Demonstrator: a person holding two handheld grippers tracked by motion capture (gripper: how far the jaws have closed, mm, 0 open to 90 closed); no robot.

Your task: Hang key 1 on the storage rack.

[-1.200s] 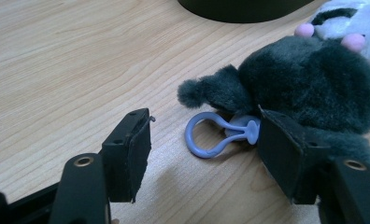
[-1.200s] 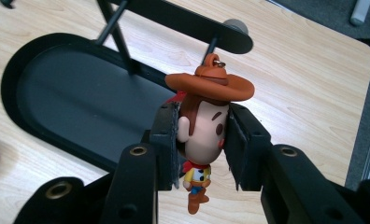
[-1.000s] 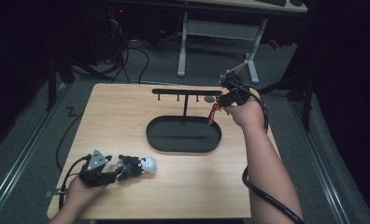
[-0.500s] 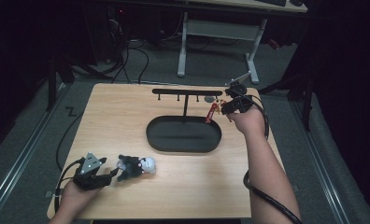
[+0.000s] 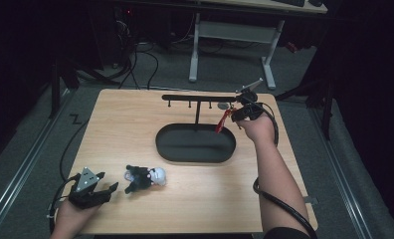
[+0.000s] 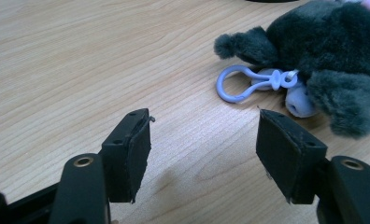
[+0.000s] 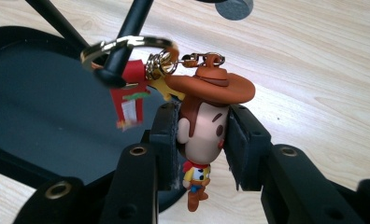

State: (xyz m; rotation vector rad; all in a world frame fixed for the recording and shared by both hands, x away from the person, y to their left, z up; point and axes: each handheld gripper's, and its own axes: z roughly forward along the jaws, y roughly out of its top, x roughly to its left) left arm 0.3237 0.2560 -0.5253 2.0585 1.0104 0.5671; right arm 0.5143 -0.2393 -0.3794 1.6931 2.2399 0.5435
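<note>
From the high view, the right claw point(image 5: 237, 113) is up at the far right of the tabletop point(image 5: 120, 129), right beside the end of the black hook rack point(image 5: 197, 98), with a cowboy keychain point(image 5: 222, 121) and its red tag dangling from it over the rim of the oval black tray point(image 5: 195, 144). Down at the near left corner sits the left claw point(image 5: 105, 191), and just beside it lies a dark plush toy point(image 5: 144, 177) with a white patch, not touching.

Over to the left gripper view: the claw point(image 6: 204, 144) is spread wide, nothing but bare wood between its pads. The plush toy point(image 6: 314, 42) lies ahead and to the right, its pale blue clip point(image 6: 241, 84) resting flat on the tabletop.

Now the right gripper view: the claw point(image 7: 202, 140) is pinching the cowboy keychain point(image 7: 204, 126) by the head, pads pressed on both cheeks, brown hat above, little legs hanging below. Its gold ring point(image 7: 127, 46) is looped around a black peg of the rack point(image 7: 120, 46), and the red tag point(image 7: 129, 102) hangs over the tray point(image 7: 43, 107).
</note>
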